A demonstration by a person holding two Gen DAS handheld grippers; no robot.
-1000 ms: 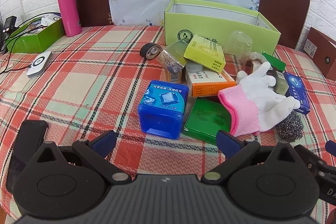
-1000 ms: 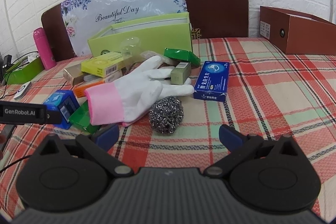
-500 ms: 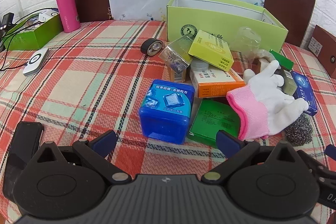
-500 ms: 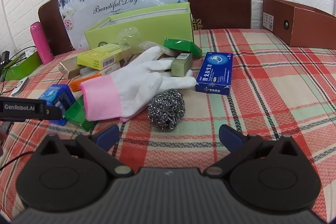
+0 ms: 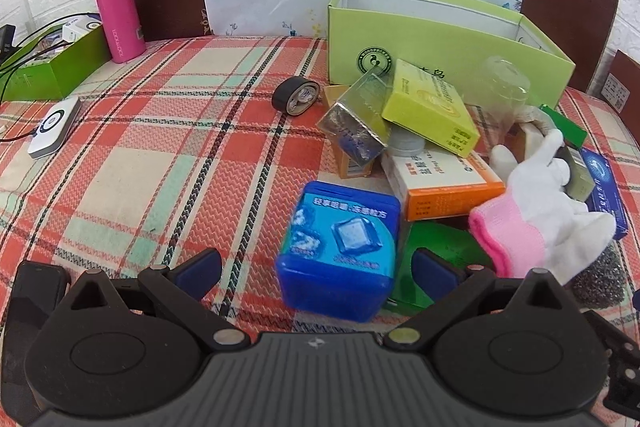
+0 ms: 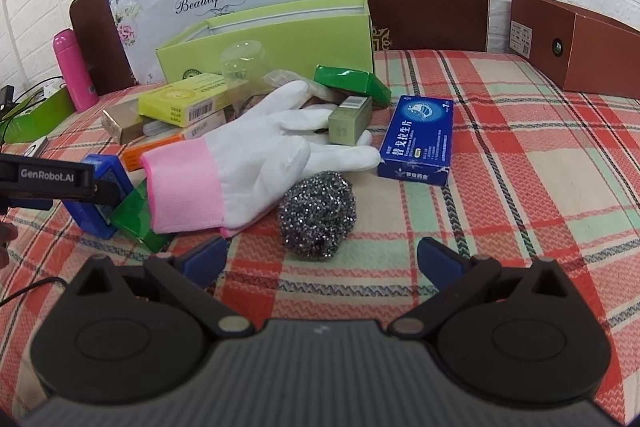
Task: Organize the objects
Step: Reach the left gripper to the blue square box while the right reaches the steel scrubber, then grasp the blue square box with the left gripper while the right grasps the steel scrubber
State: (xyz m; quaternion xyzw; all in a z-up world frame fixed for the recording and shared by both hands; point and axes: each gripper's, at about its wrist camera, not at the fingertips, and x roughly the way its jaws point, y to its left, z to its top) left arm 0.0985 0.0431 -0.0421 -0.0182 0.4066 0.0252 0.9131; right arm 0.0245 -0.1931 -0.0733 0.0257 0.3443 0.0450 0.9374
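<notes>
Since everything was heaped by the green box toward the tabletop's far edge, I had my left gripper spread around the blue tub, and my right gripper spread before the steel scourer.

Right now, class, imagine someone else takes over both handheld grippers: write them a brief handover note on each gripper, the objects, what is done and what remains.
Left gripper: open, holding nothing, fingers either side of the blue tub.
Right gripper: open, holding nothing, facing the steel scourer.
Objects: the glove, dark blue carton, yellow carton and orange carton lie heaped on the plaid cloth before the open lime green box.
Done: nothing visibly sorted.
Left: seemingly the whole heap.
</notes>
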